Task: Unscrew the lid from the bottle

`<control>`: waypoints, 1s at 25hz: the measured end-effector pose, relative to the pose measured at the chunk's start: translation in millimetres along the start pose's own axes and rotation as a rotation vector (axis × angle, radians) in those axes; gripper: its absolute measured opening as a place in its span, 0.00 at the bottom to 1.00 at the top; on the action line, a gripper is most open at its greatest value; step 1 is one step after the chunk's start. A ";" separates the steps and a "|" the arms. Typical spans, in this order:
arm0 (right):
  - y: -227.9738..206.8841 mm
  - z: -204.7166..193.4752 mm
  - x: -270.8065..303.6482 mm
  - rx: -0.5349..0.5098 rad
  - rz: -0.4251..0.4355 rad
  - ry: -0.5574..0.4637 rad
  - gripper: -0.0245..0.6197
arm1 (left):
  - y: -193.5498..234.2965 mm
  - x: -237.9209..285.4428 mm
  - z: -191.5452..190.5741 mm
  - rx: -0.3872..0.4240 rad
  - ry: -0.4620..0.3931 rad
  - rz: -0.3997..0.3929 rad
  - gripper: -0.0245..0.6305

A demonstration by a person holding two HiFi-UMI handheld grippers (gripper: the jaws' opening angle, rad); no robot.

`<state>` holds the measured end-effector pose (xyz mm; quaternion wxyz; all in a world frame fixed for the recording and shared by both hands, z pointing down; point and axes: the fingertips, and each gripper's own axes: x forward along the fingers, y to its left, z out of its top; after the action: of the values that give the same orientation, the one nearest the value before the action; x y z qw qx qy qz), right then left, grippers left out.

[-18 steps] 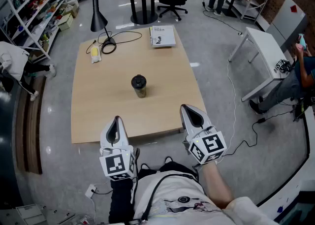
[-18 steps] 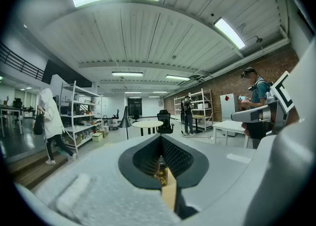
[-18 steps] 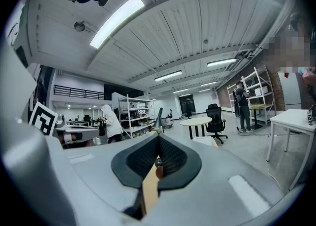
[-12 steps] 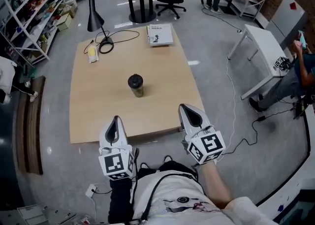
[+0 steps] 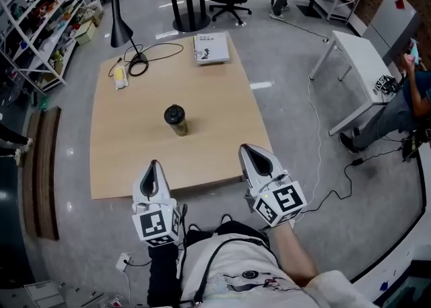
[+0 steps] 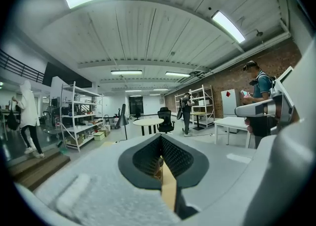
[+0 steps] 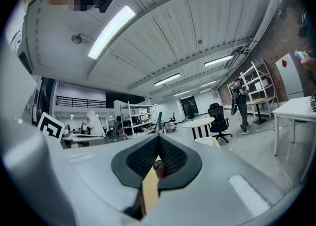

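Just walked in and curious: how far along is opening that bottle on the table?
Nothing looks done: the bottle stands upright mid-table with its dark lid on. Nothing is in hand: the left tool and right tool are both shut and empty, near the front edge of the table, short of the bottle. Left: reach it, steady it, grip the lid, twist it off.

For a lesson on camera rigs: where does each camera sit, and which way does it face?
Head view: on the head, steeply down at table, bottle, left gripper, right gripper, torso.
Left gripper view: on left gripper, along its shut jaws.
Right gripper view: on right gripper, along its shut jaws.
Both gripper views share the round table.
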<state>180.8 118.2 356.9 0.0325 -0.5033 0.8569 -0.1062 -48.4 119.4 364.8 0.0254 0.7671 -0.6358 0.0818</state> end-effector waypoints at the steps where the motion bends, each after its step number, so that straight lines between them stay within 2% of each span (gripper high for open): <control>1: -3.2 -2.3 -0.4 0.001 0.003 0.005 0.05 | 0.8 1.6 -3.9 -0.002 0.010 0.011 0.04; 7: -16.7 -16.1 9.7 0.030 0.018 0.034 0.05 | 2.3 17.3 -28.6 0.003 0.078 0.020 0.04; 12: -12.4 -28.7 39.1 0.041 0.047 0.070 0.05 | 19.0 41.3 -69.2 -0.022 0.136 0.001 0.04; 18: -20.7 -41.9 91.2 0.025 0.030 0.125 0.05 | 26.4 101.2 -126.8 0.005 0.221 -0.185 0.32; 21: -31.2 -42.5 123.8 0.025 0.005 0.157 0.05 | 33.0 138.9 -171.6 0.064 0.312 -0.274 0.49; 25: -40.4 -36.9 171.4 0.020 -0.019 0.186 0.05 | 38.4 176.8 -238.0 0.114 0.459 -0.385 0.62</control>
<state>125.2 -44.3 410.3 -0.0433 -0.4992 0.8502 -0.1615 -76.7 -25.5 624.7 0.1401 0.8351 -0.4510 0.2822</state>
